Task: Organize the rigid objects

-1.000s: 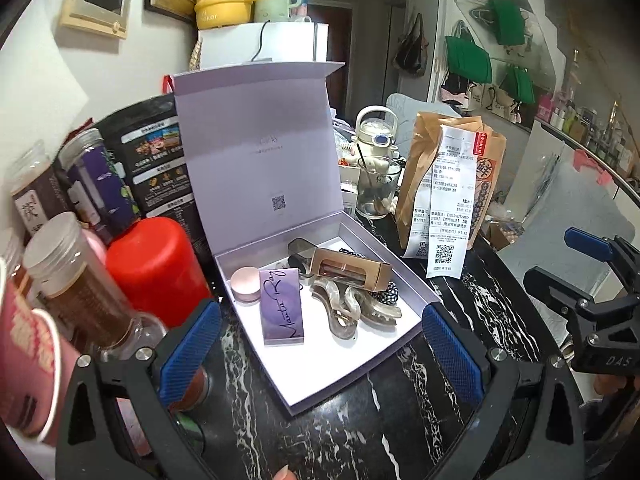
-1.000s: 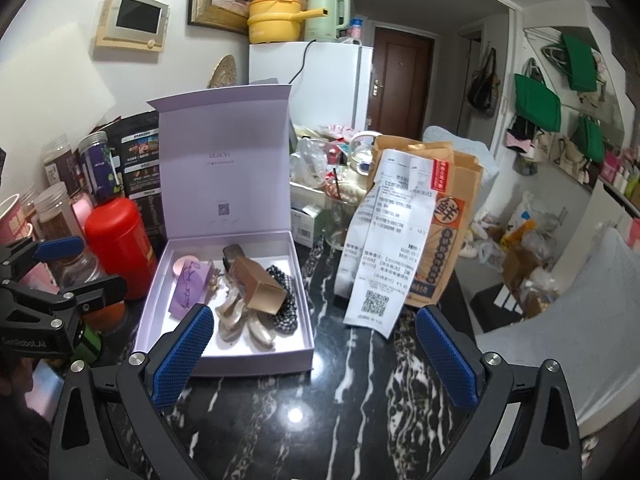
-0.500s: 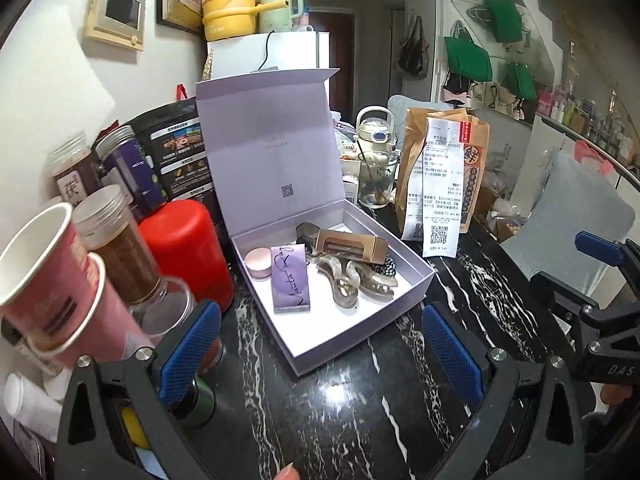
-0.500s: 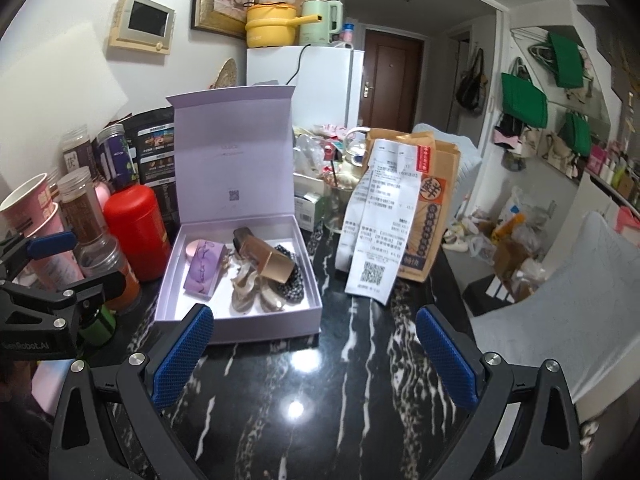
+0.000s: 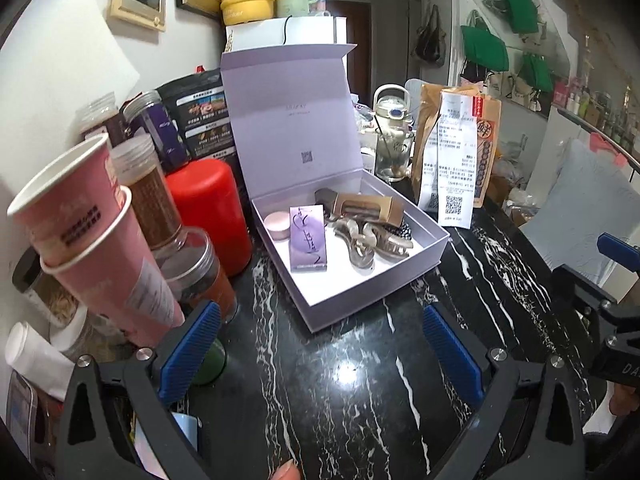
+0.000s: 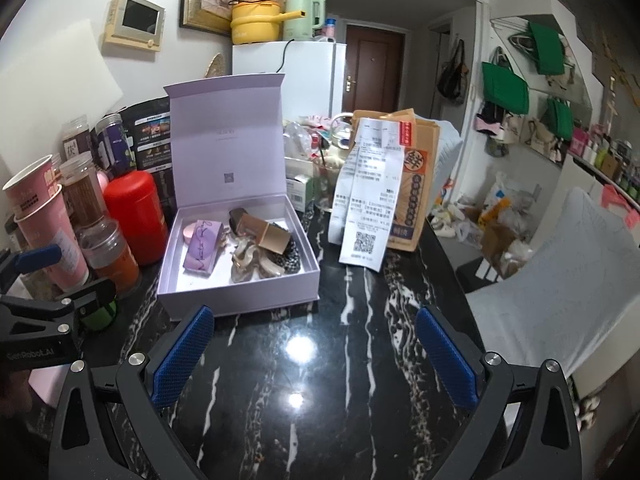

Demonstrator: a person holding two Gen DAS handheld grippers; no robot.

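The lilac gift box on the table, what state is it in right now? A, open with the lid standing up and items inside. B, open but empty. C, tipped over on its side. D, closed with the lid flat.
A: the lilac gift box sits flat on the marble table, its lid standing upright at the back, with a purple card box and hair claw clips lying inside.

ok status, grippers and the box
Left hand-held gripper open, empty. Right hand-held gripper open, empty. Box lid up, hair clip and purple card inside. Table ahead bare.
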